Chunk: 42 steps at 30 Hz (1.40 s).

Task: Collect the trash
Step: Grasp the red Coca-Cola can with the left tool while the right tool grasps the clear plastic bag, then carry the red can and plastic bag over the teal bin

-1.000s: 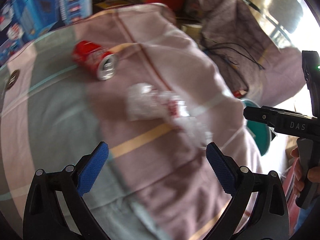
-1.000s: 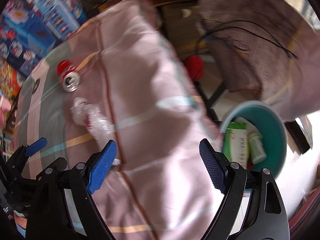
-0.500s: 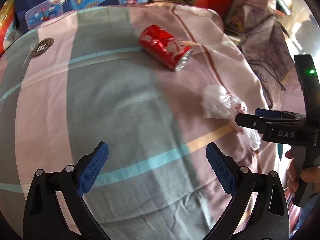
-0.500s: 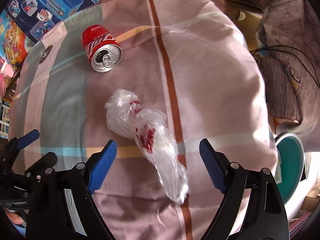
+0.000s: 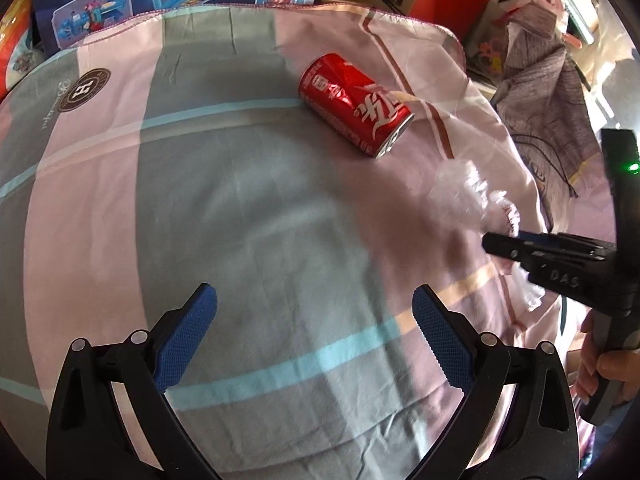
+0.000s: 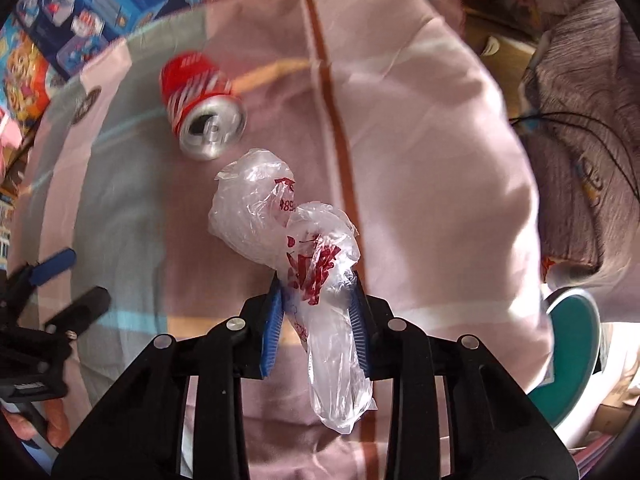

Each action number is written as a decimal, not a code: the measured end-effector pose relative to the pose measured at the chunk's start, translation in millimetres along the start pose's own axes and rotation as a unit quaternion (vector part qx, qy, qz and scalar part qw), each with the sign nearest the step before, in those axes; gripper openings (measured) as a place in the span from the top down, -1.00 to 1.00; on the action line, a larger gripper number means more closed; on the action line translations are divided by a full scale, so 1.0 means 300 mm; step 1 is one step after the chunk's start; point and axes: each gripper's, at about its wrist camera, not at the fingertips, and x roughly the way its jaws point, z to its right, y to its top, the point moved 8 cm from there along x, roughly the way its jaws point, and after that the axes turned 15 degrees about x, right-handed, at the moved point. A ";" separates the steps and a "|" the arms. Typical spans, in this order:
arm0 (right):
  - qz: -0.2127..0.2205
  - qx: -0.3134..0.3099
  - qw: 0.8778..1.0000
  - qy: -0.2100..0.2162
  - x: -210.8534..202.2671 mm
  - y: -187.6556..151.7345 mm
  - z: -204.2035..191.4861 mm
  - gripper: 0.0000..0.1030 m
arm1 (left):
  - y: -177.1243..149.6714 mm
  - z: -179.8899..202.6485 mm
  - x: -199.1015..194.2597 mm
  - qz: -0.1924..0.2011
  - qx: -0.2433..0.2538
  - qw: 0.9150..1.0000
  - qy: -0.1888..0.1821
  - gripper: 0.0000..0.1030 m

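Right tongs point(image 6: 316, 300) clamped on plastic bag point(image 6: 296, 248), left tongs point(image 5: 314, 320) wide open, holding nothing, red can point(image 5: 354, 104) well ahead

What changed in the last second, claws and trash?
The right claw swung from the bin side onto the plastic bag and shut on it; half a second ago it was open. The left claw stayed open, empty. The red can still lies on its side on the bedsheet, untouched.
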 end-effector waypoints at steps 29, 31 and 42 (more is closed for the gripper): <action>0.010 0.036 0.998 0.047 0.082 0.344 0.067 0.43 | 0.461 0.000 0.321 -0.026 -0.052 0.997 0.056 -0.49; 0.009 0.040 0.998 0.055 0.075 0.324 0.078 0.43 | 0.460 0.023 0.304 -0.017 -0.034 0.997 0.069 -0.48; 0.020 0.069 0.995 0.074 -0.042 0.195 0.188 0.43 | 0.405 0.160 0.154 0.006 0.029 0.996 0.090 -0.48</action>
